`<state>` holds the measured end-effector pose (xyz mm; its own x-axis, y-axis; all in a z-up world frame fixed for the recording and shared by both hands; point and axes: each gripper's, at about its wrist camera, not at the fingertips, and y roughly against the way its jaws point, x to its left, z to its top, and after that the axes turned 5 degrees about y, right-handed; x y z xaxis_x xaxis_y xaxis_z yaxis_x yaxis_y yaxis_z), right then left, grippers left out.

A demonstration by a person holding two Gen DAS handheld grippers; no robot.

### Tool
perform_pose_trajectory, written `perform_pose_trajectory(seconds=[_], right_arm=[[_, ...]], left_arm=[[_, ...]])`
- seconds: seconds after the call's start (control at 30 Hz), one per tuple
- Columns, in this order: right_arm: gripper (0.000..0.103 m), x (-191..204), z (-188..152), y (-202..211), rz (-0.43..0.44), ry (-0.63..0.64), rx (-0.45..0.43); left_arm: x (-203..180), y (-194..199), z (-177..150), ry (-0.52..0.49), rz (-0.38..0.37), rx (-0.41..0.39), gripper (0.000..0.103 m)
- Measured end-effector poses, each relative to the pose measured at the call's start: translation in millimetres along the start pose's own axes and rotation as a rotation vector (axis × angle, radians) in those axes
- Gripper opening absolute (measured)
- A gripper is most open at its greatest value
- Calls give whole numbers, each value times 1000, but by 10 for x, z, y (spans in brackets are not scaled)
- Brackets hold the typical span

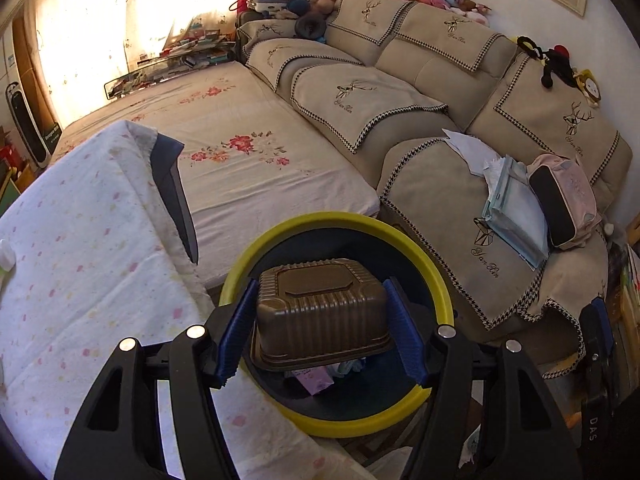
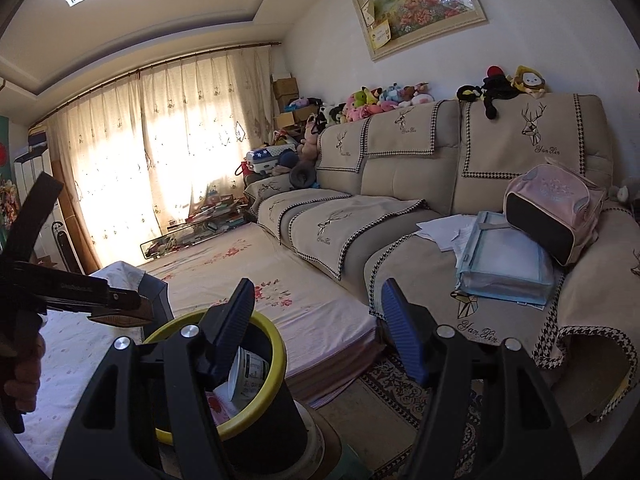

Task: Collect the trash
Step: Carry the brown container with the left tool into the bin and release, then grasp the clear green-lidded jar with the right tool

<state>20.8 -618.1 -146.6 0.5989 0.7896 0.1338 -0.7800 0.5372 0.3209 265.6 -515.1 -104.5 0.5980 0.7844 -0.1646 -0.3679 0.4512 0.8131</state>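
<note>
Gripping the brown tray (image 1: 322, 312), the left gripper (image 1: 322, 328) hangs over the bin (image 1: 438, 280).

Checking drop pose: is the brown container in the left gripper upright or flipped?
Flipped. The brown container shows its ribbed base on top and its rim flange at the bottom, between the left gripper's pads above the yellow-rimmed bin.

The brown tray (image 1: 320, 312) hides most of the bin's (image 1: 434, 276) contents.
</note>
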Motion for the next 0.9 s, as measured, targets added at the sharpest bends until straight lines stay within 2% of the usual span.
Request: perform_pose_trajectory(seconds=[0.1, 0.23, 0.33, 0.47, 0.57, 0.7, 0.9], right_arm=[[63, -10, 23, -56, 3, -2, 7], [63, 51, 6, -94, 8, 8, 21], [63, 106, -13, -130, 20, 15, 38], [66, 265, -17, -151, 45, 39, 49], [66, 421, -13, -161, 72, 67, 53], [66, 725, 28, -165, 120, 120, 60], [67, 1339, 172, -101, 259, 202, 50]], left_arm=[[178, -163, 7, 8, 0, 19, 74], [335, -90, -60, 25, -35, 6, 75], [518, 166, -123, 35, -46, -63, 79], [863, 680, -278, 66, -21, -216, 86], [1223, 1101, -476, 106, 30, -329, 92], [1798, 1618, -801, 164, 116, -438, 97], [2681, 2271, -1428, 240, 354, -576, 98]])
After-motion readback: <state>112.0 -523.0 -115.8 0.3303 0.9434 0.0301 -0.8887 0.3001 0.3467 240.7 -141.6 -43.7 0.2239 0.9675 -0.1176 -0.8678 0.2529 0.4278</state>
